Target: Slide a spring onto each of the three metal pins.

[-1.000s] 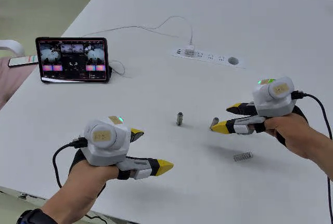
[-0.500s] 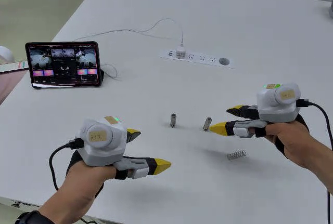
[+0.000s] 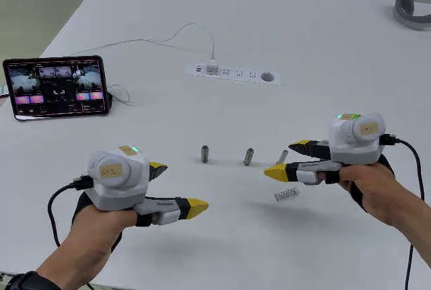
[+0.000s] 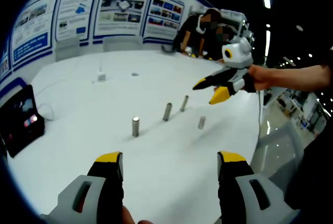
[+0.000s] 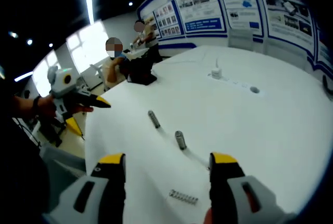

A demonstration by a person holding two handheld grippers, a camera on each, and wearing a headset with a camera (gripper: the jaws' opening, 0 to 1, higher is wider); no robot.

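Three metal pins stand in a row on the white desk (image 3: 303, 48): a left pin (image 3: 205, 153), a middle pin (image 3: 249, 156) and a thinner right pin (image 3: 281, 157), seen between the parted yellow tips of the right gripper (image 3: 283, 160). A loose spring (image 3: 287, 194) lies flat just beside that gripper. The left gripper (image 3: 180, 186), jaws apart, hovers nearer the person. A tablet (image 3: 56, 87) and a power strip (image 3: 232, 73) sit farther back

Three metal pins (image 3: 205, 153) (image 3: 248, 156) (image 3: 281, 157) are standing; one loose spring (image 3: 287, 194), one tablet (image 3: 55, 87) and one power strip (image 3: 232, 73) are lying nearby.
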